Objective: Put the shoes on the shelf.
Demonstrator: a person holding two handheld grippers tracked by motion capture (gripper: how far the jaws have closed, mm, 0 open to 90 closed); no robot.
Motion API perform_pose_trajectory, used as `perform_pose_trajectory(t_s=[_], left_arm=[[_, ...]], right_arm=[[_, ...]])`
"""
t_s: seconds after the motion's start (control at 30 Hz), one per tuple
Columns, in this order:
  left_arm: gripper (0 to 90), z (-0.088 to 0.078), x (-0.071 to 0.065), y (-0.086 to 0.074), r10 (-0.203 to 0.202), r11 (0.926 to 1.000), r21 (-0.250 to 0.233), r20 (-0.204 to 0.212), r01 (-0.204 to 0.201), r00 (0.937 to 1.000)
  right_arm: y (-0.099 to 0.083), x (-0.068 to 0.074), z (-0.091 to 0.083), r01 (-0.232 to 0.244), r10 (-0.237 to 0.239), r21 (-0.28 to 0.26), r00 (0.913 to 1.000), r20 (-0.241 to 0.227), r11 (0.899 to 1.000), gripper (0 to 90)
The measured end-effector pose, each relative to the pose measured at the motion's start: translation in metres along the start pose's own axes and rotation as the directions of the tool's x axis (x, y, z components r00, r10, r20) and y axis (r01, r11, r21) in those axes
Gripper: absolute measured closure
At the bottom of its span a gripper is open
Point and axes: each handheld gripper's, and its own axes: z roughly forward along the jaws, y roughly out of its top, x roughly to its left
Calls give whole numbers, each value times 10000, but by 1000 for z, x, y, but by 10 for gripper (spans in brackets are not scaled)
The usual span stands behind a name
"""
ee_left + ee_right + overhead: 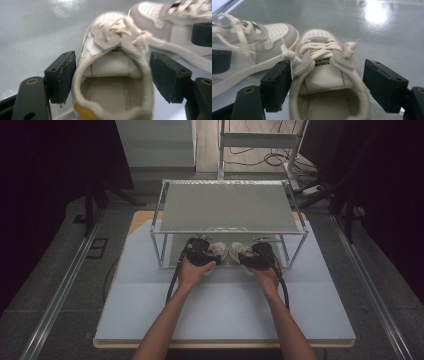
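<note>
1. The pale blue surface (150,310) carries a two-level metal-framed rack with grey shelf panels (225,207). Its top shelf is bare; its lower shelf holds two small shoes, side by side with toes pointing away from the person.

2. The left white-and-grey lace-up sneaker (112,75) sits on that lower shelf, its heel opening between the jaws of the left tongs (112,82). The right white-and-grey lace-up sneaker (324,72) stands just beside it, heel between the jaws of the right tongs (329,87).

3. Handling, as a judgement: both shoes look light, with a soft padded collar that gives under pressure and a firmer sole. The heel collar, pinched across its sides, seems the soundest hold. The loose cream laces (319,50) could snag.

4. The left tongs stand wide apart: the left pad lies right at the collar and the right one shows a narrow gap, so they look released. The right tongs also stand open, with a clear gap on one side.

5. Each shoe is empty inside.
</note>
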Motion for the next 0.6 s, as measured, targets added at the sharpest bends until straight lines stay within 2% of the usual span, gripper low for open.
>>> perform_pose_trajectory(t_s=[0.03,0.1,0.13,0.17,0.2,0.23,0.27,0.3,0.43,0.6], left_arm=[[227,-5,1,-1,181,9997,-150,-88,-182,9998],[222,-12,0,-5,45,9992,-405,-21,-45,10000],[224,-17,3,-6,412,9981,-461,-88,-415,9991],[226,-23,8,-7,952,9932,-657,-98,-956,9954],[232,-28,8,-10,708,9941,-827,-26,-708,9975],[238,-34,10,-12,874,9917,-951,2,-870,9962],[241,-37,8,-15,575,9934,-997,49,-567,9983],[244,-44,8,-19,440,9928,-1117,28,-434,9990],[328,-62,15,-32,423,9902,-1329,-1,-420,9991],[561,-71,27,-48,438,9931,-1060,-555,-496,9975]], right_arm=[[0,0,-3,52,-52,-2,10000,-66,10000,221],[0,-2,-13,55,-61,-354,9998,-180,9994,230],[-1,-3,-19,70,-77,-515,9999,-133,9987,234],[-2,-4,-24,76,-88,-570,9997,-214,9983,239],[-4,-5,-30,125,-148,-715,9994,-320,9974,246],[-5,-6,-36,174,-204,-804,9991,-362,9966,255],[-7,-8,-41,193,-227,-862,9990,-386,9961,266],[-8,-9,-45,208,-247,-899,9988,-433,9957,279],[-15,-18,-65,199,-289,-1239,9970,-714,9921,367],[-25,-29,-76,379,-482,-1098,9945,-929,9932,528]])
